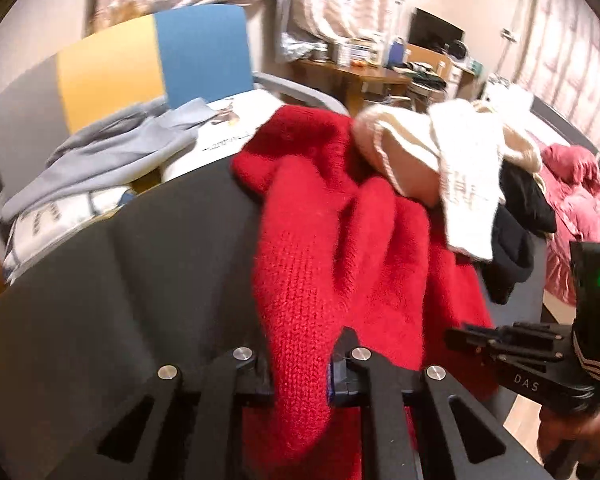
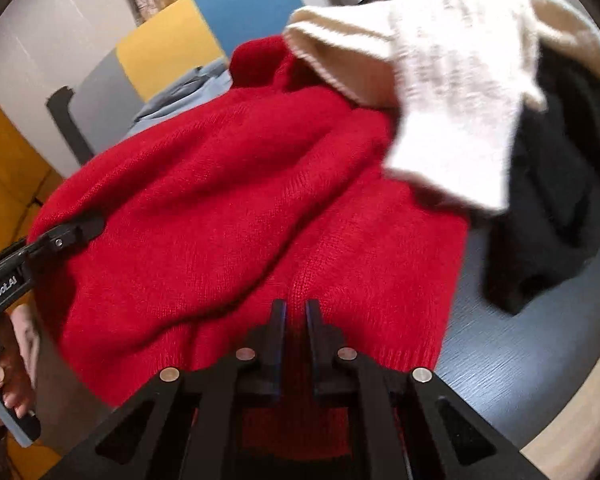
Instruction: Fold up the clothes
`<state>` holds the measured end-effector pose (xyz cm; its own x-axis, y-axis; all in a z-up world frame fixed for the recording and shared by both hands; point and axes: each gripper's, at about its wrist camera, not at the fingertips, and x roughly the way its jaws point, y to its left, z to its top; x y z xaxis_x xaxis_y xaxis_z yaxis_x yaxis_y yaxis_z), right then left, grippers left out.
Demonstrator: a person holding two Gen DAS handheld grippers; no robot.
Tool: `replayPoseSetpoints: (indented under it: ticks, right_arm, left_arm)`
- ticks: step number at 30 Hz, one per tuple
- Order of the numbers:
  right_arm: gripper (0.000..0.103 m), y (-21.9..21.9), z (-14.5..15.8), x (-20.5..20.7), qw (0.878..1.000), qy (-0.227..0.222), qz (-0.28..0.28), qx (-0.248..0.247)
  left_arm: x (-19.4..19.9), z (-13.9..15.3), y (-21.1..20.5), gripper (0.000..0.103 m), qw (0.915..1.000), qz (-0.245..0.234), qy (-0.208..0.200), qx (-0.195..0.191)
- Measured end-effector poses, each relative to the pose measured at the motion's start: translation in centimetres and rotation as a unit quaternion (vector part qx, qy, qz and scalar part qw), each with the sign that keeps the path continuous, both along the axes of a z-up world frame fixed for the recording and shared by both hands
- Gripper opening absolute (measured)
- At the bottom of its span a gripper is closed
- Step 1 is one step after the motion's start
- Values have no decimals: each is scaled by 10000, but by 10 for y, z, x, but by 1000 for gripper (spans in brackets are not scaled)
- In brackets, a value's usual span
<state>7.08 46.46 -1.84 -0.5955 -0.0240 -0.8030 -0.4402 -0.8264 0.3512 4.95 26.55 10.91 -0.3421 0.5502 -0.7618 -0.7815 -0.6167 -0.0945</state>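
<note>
A red knit sweater [image 1: 332, 248] [image 2: 236, 200] lies bunched on a dark round table [image 1: 120, 280] [image 2: 500, 344]. My left gripper [image 1: 300, 364] is shut on a fold of the red sweater; its tip also shows in the right wrist view [image 2: 88, 226] at the sweater's left edge. My right gripper [image 2: 295, 316] is shut on the sweater's near hem, and its body appears at the right of the left wrist view. A cream knit garment [image 1: 460, 168] [image 2: 452, 92] and a black garment [image 1: 516, 232] [image 2: 556, 208] lie piled behind and to the right.
A chair with grey, yellow and blue back panels [image 1: 140, 64] stands behind the table, with a light blue garment [image 1: 112, 156] draped over it. A pink quilt [image 1: 580, 208] lies at the right. A cluttered desk [image 1: 372, 72] stands at the back. A hand [image 2: 4, 376] holds the left gripper's handle.
</note>
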Motion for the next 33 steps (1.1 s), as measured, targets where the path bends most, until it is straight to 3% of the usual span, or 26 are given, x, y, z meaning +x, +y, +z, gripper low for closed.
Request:
replayPoseSetpoints:
  ticks: [4, 8, 9, 13, 16, 18, 21, 25, 31, 33]
  right_arm:
    - [9, -33, 0, -9, 9985, 58, 523, -173]
    - [19, -51, 10, -16, 9964, 253, 811, -74]
    - [25, -51, 16, -17, 9965, 346, 751, 146]
    - [26, -29, 34, -34, 9953, 383, 284, 843]
    - [26, 6, 27, -65, 9913, -228, 68, 1296]
    - [20, 29, 21, -82, 9869, -571, -94, 1507]
    - [10, 54, 22, -77, 9862, -613, -481, 1464]
    - [4, 88, 24, -71, 9828, -667, -995, 1403]
    - [3, 139, 26, -62, 9728, -746, -1761, 1303]
    - [8, 117, 24, -65, 9744, -826, -1570, 1383]
  left_arm:
    - [-2, 3, -49, 16, 9995, 281, -59, 138]
    - [-8, -13, -85, 16, 9985, 530, -118, 85]
    - [-8, -19, -95, 16, 9981, 595, -142, 77]
    - [-8, -40, -126, 16, 9956, 849, -385, 66]
    - [-5, -53, -143, 16, 9938, 1004, -486, 46]
    - [-4, -59, -152, 16, 9928, 1069, -532, 34]
    - [-2, -67, -164, 16, 9913, 1146, -651, 46]
    - [6, -78, -175, 16, 9909, 1157, -688, -42]
    - [16, -88, -180, 16, 9880, 1348, -744, -85]
    - [20, -87, -189, 16, 9858, 1479, -788, 0]
